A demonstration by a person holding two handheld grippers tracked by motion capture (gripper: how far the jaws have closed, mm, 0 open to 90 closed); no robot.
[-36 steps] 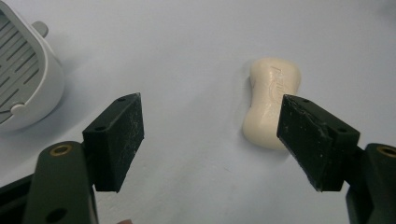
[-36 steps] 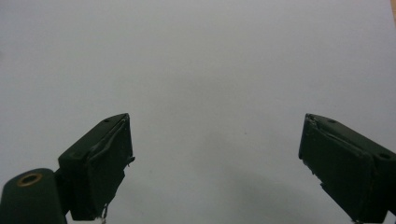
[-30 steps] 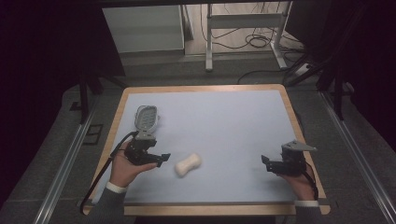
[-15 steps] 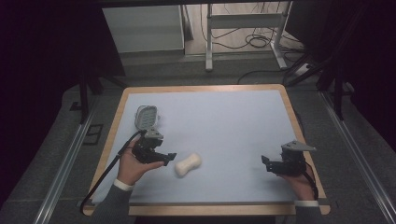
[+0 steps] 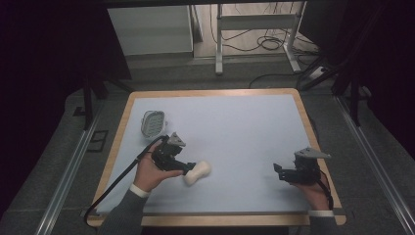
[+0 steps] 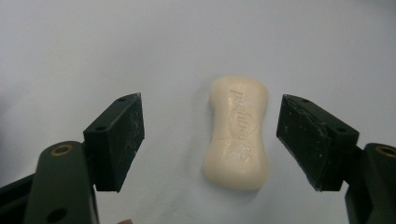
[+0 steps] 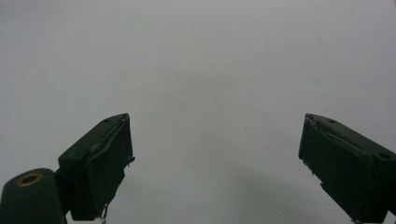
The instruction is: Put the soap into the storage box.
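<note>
We count one soap bar (image 6: pixel 237 134), one soap dish (image 5: pixel 152 122) and two grippers. The left gripper (image 6: pixel 210 140) spreads wide around the bar, untouched; embossed lettering appears there. The right gripper (image 7: pixel 215 163) gapes over bare mat at four o'clock; the dish sits at ten.

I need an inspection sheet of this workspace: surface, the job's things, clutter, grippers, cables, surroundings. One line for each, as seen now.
Surface: pale blue mat on a wood-edged table, flat.
Job's things: cream soap bar lying flat between the left gripper's jaws, not touched; white soap dish at the far left of the mat.
Clutter: nothing seen.
Grippers: left gripper open around the soap; right gripper open, over bare mat.
Cables: black cable trails from the left gripper off the near edge; loose cables on the floor behind.
Surroundings: dark room, metal frame legs beyond the table.
</note>
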